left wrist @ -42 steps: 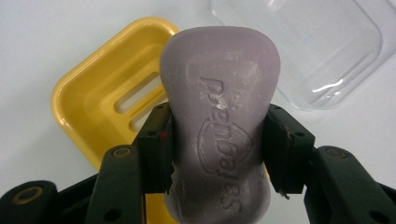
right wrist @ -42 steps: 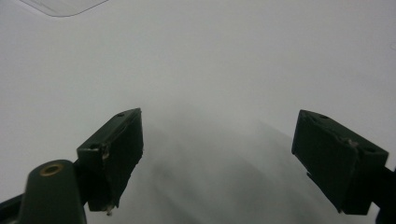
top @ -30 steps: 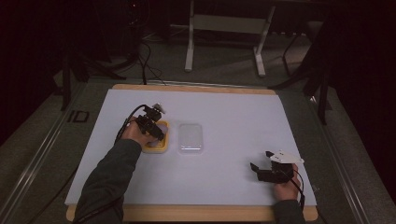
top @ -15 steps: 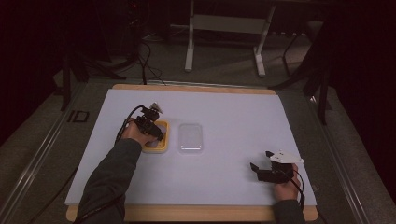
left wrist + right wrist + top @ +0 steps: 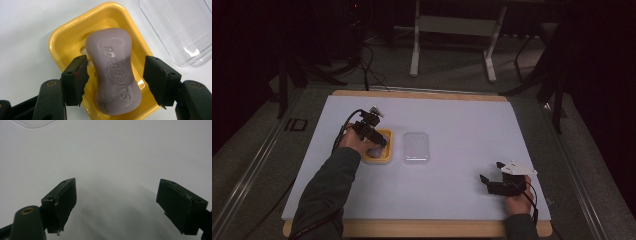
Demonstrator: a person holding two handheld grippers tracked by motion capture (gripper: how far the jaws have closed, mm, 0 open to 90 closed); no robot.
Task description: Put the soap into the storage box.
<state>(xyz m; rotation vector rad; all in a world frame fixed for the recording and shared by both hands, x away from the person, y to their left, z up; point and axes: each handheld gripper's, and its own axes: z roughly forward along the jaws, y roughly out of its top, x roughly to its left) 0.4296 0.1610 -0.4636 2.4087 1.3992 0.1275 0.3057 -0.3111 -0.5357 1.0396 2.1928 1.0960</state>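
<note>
White table sheet (image 5: pixel 452 125) spread wide beneath both tools, bare apart from a few things grouped around the left one. Ahead and to the outer side of the left gripper's jaws, a clear plastic lid (image 5: pixel 180 27), lying flat, just beside the dish and apart from it. Directly under the left gripper (image 5: pixel 116 78), a yellow soap dish (image 5: pixel 65 37), its long walls running along the line of the jaws. In the dish, between the jaws, a mauve soap bar (image 5: pixel 116 75), waisted in the middle, embossed face up, resting on the ribbed floor.

Left gripper spread a little wider than the bar, one jaw to each side of the waist, neither pad touching, nothing held. Right gripper (image 5: pixel 116 202) well off toward the near right corner, jaws wide apart over bare sheet, holding nothing; a corner of the lid far ahead of it.

Likely step in hand: taking hold of the bar. Best done by lowering until the pads sit level with the bar's flanks yet inside the dish walls, keeping centred on the narrow waist, then closing evenly and slowly. Soap probably slick, so a squeeze off-centre may squirt it forward or tip the dish. Worth lifting straight up, watching that the dish stays down.
</note>
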